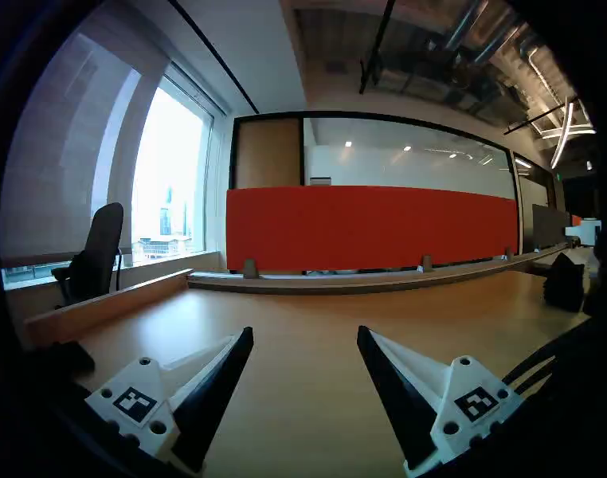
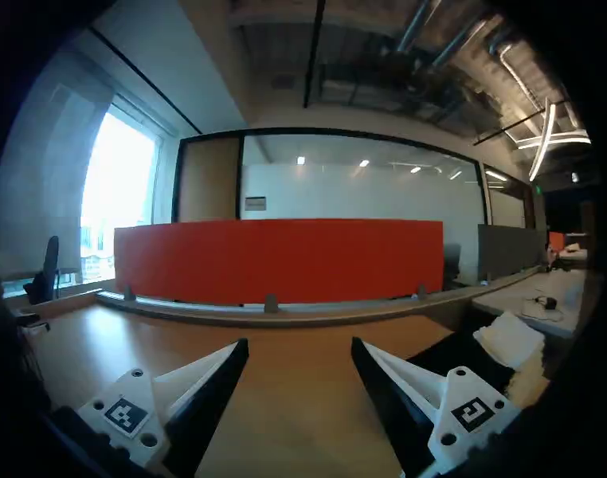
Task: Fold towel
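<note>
My left gripper [image 1: 303,331] is open, its white and black fingers held low over a bare wooden table [image 1: 319,311] with nothing between them. My right gripper [image 2: 298,342] is also open and holds nothing, hovering over the same table [image 2: 287,350]. A white folded towel [image 2: 508,338] lies to the right of the right gripper, resting on something dark [image 2: 455,346] at the table's right side. In the left gripper view a dark bulky thing [image 1: 563,283] sits at the far right of the table; I cannot tell what it is.
A red partition screen [image 1: 367,227] runs along the table's far edge [image 2: 280,259]. A black office chair [image 1: 96,255] stands by the bright window [image 1: 168,191] on the left. Another desk [image 2: 542,299] with cables lies beyond on the right.
</note>
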Available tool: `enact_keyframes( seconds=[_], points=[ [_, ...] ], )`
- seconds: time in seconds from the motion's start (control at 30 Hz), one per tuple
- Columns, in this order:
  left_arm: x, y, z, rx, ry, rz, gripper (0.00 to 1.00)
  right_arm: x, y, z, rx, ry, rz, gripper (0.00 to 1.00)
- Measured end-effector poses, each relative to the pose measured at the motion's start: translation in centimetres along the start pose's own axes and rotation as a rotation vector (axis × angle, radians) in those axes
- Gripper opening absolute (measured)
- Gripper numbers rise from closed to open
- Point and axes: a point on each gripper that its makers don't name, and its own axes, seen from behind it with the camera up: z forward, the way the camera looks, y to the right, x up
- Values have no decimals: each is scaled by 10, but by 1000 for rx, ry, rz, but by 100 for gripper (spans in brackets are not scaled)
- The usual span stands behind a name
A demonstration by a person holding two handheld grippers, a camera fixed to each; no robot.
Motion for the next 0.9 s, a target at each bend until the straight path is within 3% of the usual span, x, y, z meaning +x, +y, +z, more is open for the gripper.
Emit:
enact_keyframes(
  seconds=[0.4,0.9],
  points=[
    [0,0,-1,0,0,0,97,-46,16,4,13,-8,4,100],
    [1,0,-1,0,0,0,97,-66,12,7,25,-30,5,100]
  ],
)
